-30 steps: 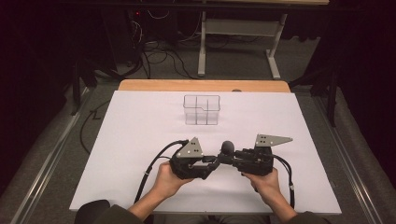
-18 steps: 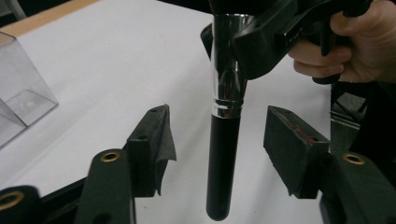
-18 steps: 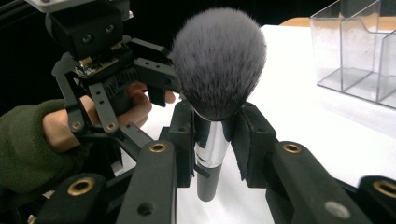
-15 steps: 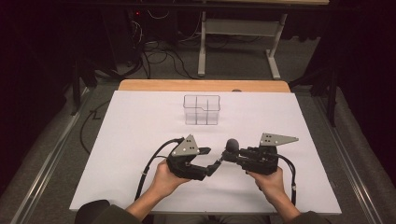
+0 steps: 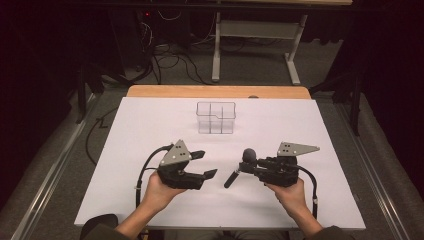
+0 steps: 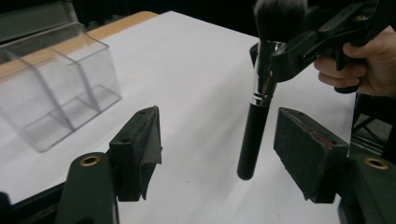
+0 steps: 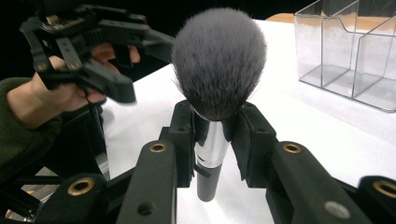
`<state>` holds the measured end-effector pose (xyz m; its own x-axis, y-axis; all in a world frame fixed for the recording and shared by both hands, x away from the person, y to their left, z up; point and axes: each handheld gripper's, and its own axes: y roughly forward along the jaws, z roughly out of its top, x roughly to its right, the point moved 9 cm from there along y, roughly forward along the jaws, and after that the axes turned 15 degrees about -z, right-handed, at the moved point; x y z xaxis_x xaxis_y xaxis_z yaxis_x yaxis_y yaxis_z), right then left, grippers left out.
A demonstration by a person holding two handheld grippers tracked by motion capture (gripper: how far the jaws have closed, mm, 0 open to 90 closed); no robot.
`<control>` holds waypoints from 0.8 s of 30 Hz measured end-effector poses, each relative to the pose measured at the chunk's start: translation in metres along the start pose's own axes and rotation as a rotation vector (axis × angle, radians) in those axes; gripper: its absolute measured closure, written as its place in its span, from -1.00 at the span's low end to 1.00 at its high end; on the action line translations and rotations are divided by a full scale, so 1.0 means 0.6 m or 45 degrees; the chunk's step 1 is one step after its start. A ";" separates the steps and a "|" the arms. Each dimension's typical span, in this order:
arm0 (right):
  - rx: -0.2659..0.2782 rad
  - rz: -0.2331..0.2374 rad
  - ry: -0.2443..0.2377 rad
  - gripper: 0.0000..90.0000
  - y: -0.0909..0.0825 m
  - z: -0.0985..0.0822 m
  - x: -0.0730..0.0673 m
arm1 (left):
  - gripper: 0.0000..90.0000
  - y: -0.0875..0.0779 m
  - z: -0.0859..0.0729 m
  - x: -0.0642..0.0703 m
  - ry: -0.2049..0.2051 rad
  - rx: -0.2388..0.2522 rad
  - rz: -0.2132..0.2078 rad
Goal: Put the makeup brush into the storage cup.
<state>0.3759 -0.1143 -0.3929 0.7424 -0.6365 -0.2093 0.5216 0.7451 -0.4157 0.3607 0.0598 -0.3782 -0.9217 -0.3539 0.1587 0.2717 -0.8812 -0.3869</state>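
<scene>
High view: the right gripper (image 5: 239, 171) is clamped on the silver collar of a makeup brush (image 5: 242, 164), held nearer the person than the clear organizer (image 5: 216, 117). The left gripper (image 5: 206, 164), jaws just opened with nothing between them, sits beside the handle. The brush could pivot in that narrow grip. The organizer's dividers are hard to distinguish.

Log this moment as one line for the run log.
right tongs: shut on makeup brush | left tongs: just opened, empty, beside brush handle | clear organizer: empty, far side
</scene>
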 end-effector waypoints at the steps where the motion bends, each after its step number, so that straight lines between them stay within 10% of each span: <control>1: -0.003 -0.004 -0.002 0.62 0.000 0.000 0.000 | -0.30 -0.008 0.000 -0.003 0.000 0.018 0.018; 13: -0.030 -0.052 -0.024 0.62 -0.005 0.000 0.010 | -0.36 -0.087 -0.021 -0.048 -0.049 0.128 0.169; 24: -0.028 -0.084 -0.029 0.62 -0.011 0.011 0.019 | -0.39 -0.101 -0.051 -0.076 -0.105 0.149 0.243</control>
<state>0.3838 -0.1255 -0.3866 0.7162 -0.6790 -0.1612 0.5603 0.6972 -0.4472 0.3779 0.1388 -0.3900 -0.8259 -0.5380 0.1685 0.4737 -0.8243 -0.3100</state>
